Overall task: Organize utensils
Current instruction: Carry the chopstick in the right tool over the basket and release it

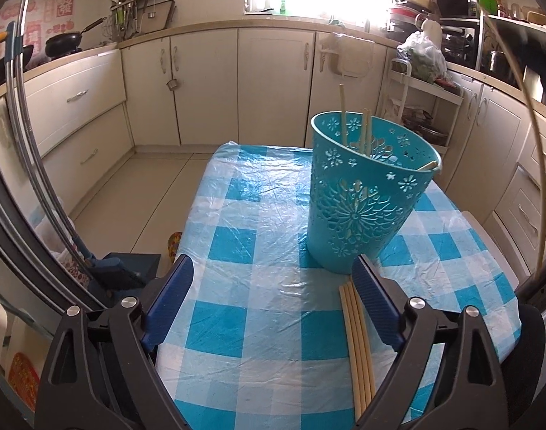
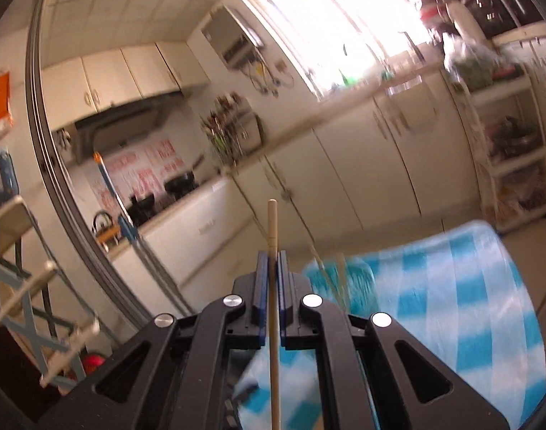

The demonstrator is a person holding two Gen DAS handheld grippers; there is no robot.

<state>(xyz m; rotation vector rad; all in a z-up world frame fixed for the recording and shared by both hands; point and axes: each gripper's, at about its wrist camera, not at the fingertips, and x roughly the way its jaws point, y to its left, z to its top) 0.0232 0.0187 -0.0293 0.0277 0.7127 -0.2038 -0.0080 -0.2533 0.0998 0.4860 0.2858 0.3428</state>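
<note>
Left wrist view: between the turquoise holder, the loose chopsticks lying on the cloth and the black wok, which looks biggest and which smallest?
1. Turquoise holder
2. Loose chopsticks, close to the camera, so flattered
3. Black wok, far off, so its true rank is unsure

Left tool (image 1: 271, 276): jaws wide apart, nothing between them, low over the surface (image 1: 265, 322). Right tool (image 2: 272, 259): raised, tilted up, jaws pinched on 1 chopstick (image 2: 273, 225) running lengthwise between the fingers.

Both wrist views overlook the checkered table (image 1: 258, 236).
</note>
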